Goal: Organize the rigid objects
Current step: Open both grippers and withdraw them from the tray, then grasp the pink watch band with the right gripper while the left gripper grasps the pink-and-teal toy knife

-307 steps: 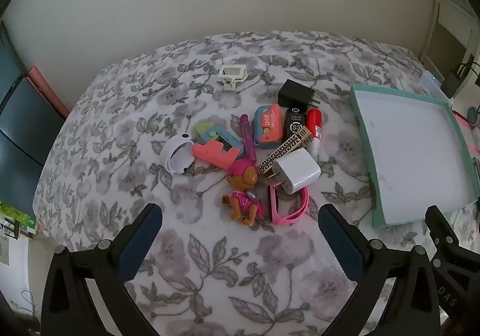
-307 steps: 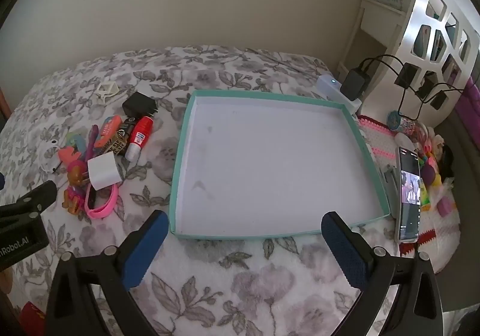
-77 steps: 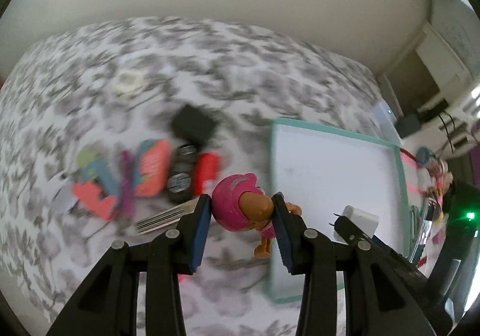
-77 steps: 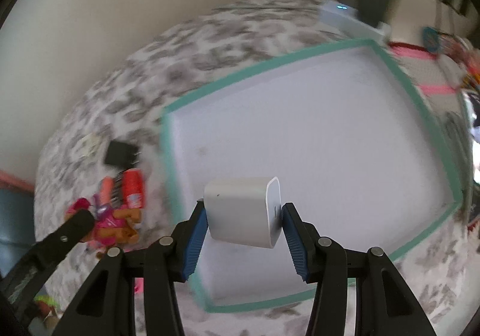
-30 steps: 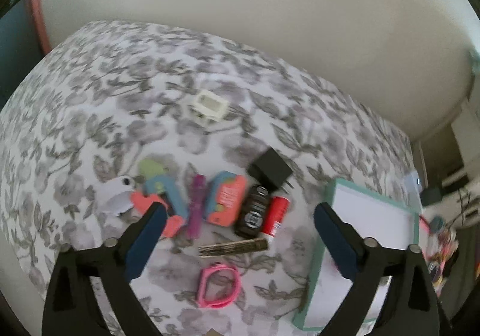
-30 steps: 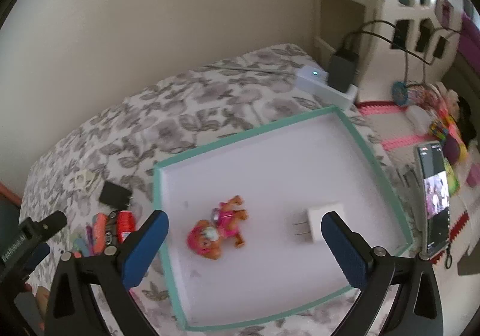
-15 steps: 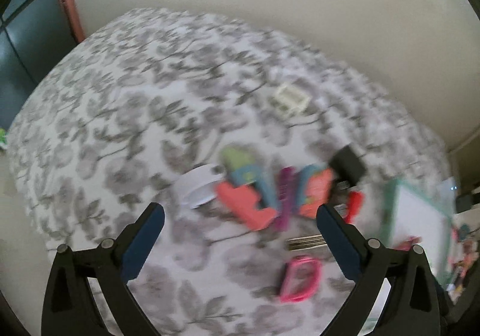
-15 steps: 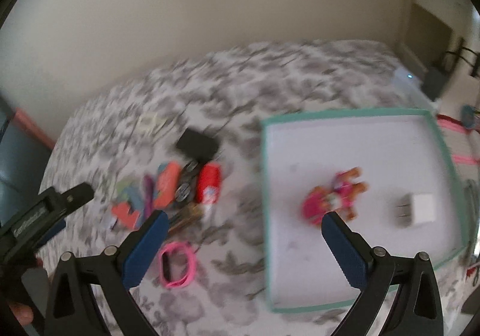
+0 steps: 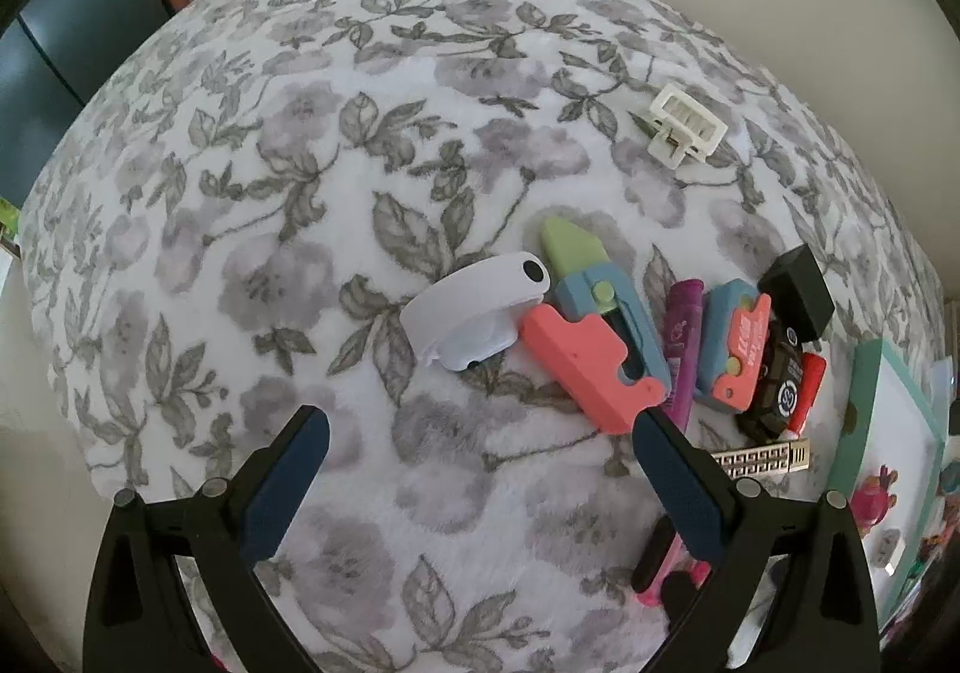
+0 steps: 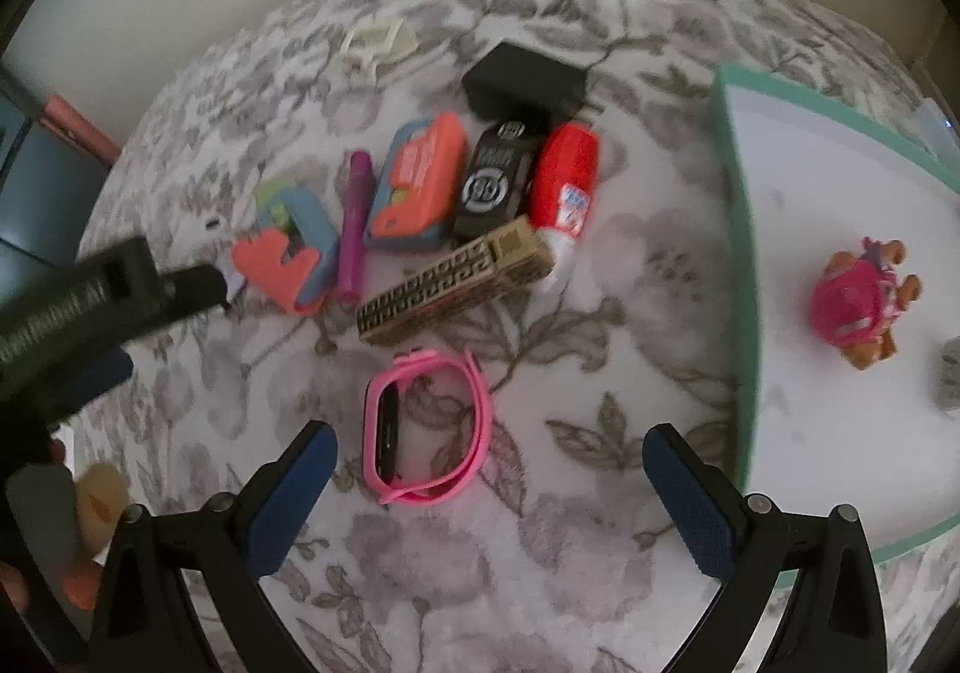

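My left gripper (image 9: pixel 477 484) is open and empty, low over the floral blanket, just short of a white curved band (image 9: pixel 474 310) and a coral and blue toy (image 9: pixel 591 352). My right gripper (image 10: pixel 489 484) is open and empty, with a pink wristband watch (image 10: pixel 426 433) lying between its fingers. A patterned beige bar (image 10: pixel 456 280), a red tube (image 10: pixel 564 181), a black canister (image 10: pixel 495 178), an orange and blue case (image 10: pixel 420 184) and a purple pen (image 10: pixel 354 226) lie beyond. The teal-rimmed tray (image 10: pixel 741 265) at right holds the pink puppy figure (image 10: pixel 858 304).
A black charger block (image 10: pixel 522 81) and a cream hair clip (image 9: pixel 684 126) lie farther back. The left gripper's body (image 10: pixel 90 307) crosses the right wrist view at left. A white charger (image 9: pixel 891 547) sits in the tray (image 9: pixel 864 403). The bed's edge drops off at left.
Both grippers have swung left and lowered toward the pile. The left now hangs near the white band, the right over the pink watch. Both stay open.
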The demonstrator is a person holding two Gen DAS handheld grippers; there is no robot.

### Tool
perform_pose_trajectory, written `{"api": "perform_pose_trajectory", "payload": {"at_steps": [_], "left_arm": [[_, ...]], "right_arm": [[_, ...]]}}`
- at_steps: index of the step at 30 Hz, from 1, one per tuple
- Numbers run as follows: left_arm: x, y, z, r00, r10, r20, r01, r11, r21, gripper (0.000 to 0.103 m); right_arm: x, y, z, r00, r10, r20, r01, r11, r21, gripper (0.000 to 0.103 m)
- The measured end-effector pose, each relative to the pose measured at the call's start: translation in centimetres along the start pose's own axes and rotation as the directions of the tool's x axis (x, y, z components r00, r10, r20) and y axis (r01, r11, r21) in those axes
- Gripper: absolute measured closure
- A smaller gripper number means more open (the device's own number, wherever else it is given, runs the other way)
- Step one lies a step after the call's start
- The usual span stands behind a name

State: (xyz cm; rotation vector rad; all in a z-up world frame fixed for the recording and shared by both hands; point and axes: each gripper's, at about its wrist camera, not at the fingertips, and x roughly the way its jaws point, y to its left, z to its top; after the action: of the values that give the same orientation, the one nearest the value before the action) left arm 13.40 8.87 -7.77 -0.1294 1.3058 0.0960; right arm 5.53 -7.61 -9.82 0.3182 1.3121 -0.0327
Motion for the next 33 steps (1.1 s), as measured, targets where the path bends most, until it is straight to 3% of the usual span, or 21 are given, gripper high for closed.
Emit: {"api": "perform_pose_trajectory", "payload": {"at_steps": [12, 19, 24, 29, 33], "left_arm": [[2.7, -2.1, 2.1, 0.999, -0.037, 0.026, 0.036, 0.999, 0.012, 0.002], [4.0, -3.2, 3.0, 0.997, 0.035, 0.065, -0.036, 0.999, 0.016, 0.002], [5.1, -4.5, 3.4, 0.993, 0.085, 0.081, -0.092, 0.992, 0.081, 0.002], [6.1, -5.3, 3.2, 0.992, 0.102, 0.074, -0.111, 0.986, 0.126, 0.002], [6.6, -4.5, 3.2, 0.997, 0.078, 0.022, -0.08, 0.99, 0.12, 0.002]], "right_arm": [[2.9, 1.6, -0.1, 0.996, -0.084, -0.039, 0.081, 0.994, -0.076, 0.0], [2.7, 0.1, 0.1, 0.996, -0.083, -0.044, 0.081, 0.996, -0.044, 0.0], [2.5, -1.5, 0.6, 0.996, -0.078, -0.045, 0.077, 0.997, -0.028, 0.001], [2.5, -1.4, 0.6, 0.994, -0.096, -0.046, 0.094, 0.994, -0.051, 0.001], [2.6, -0.6, 0.6, 0.994, -0.099, -0.047, 0.096, 0.994, -0.056, 0.001]]}}
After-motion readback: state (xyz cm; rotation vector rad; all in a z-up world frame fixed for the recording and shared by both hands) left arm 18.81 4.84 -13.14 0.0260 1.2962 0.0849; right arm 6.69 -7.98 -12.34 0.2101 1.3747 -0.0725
